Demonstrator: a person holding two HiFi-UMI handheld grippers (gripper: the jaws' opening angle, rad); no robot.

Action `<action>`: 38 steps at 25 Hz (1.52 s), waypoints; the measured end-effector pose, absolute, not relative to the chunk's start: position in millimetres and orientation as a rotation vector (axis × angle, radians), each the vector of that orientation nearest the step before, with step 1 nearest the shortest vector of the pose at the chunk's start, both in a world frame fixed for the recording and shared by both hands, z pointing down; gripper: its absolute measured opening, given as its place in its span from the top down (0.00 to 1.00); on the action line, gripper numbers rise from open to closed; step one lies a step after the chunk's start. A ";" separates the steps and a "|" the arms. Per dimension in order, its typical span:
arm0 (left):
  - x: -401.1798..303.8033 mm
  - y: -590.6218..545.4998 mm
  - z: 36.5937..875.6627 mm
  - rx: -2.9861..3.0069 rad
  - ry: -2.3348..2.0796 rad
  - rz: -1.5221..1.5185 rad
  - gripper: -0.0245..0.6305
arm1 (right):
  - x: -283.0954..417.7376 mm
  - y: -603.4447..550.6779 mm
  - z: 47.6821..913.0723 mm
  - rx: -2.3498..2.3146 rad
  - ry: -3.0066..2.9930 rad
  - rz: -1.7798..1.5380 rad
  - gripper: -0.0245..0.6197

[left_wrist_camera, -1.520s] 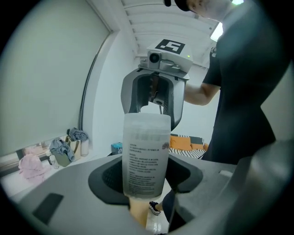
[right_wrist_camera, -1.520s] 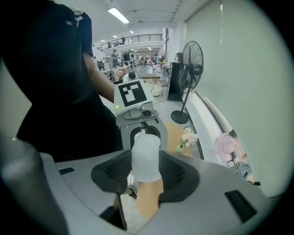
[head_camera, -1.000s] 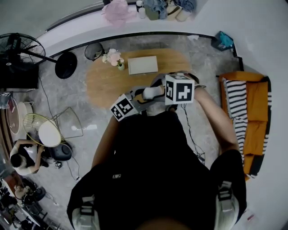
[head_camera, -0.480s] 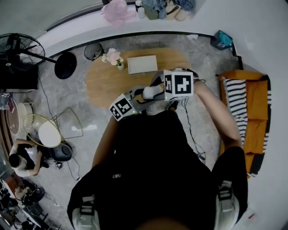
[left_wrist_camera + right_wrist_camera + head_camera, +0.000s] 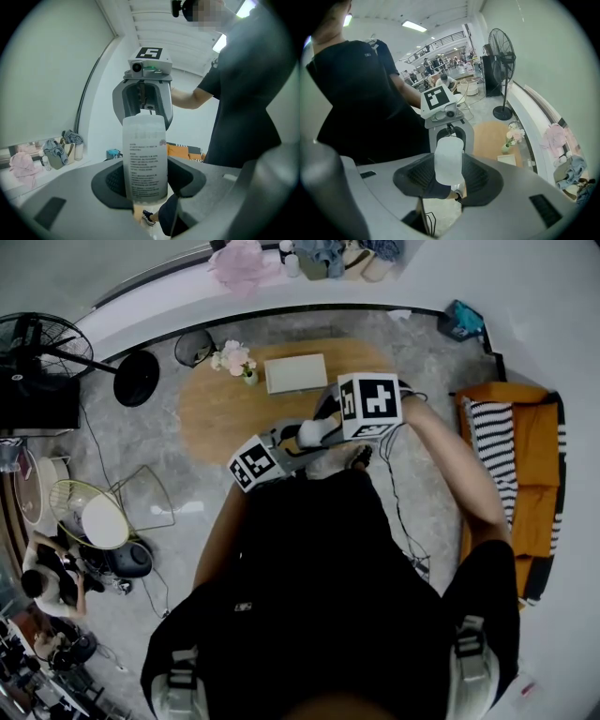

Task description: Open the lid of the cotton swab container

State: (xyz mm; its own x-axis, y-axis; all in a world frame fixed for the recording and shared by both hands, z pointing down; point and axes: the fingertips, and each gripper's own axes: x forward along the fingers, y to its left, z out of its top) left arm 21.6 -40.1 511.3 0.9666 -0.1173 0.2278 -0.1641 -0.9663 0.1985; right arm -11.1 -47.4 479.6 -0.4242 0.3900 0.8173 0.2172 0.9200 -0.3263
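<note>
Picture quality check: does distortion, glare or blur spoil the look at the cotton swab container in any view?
Left gripper view: round vignette and fisheye bend, but the cotton swab container is sharp, its print lines distinct; a ceiling light glares at upper right. Right gripper view: same vignette; the container looks pale and washed out, no print visible. Head view: curved edges, even light, no blur.

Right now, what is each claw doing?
Left claw: closed on the cotton swab container.
Right claw: closed on the same container's other end.
</note>
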 end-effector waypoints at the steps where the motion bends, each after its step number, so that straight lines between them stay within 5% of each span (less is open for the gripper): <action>1: 21.6 -39.9 510.7 2.899 -0.208 0.314 0.66 | -10.7 -46.9 478.3 -0.446 -2.022 0.221 0.69; 25: 24.2 -35.4 515.0 2.848 -0.189 0.316 0.66 | -11.9 -44.2 482.8 -0.424 -2.054 0.291 0.69; 38: 25.2 -29.8 504.3 2.970 -0.087 0.346 0.66 | -8.1 -44.1 458.7 -0.600 -2.084 0.665 0.69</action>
State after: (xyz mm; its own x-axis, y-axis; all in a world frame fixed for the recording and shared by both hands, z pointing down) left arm 25.2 -29.8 504.3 0.9717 -0.0401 0.2326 -0.0747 -0.9871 0.1418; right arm -8.1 -44.1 458.7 -0.5272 0.6241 0.5766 0.1744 0.7436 -0.6455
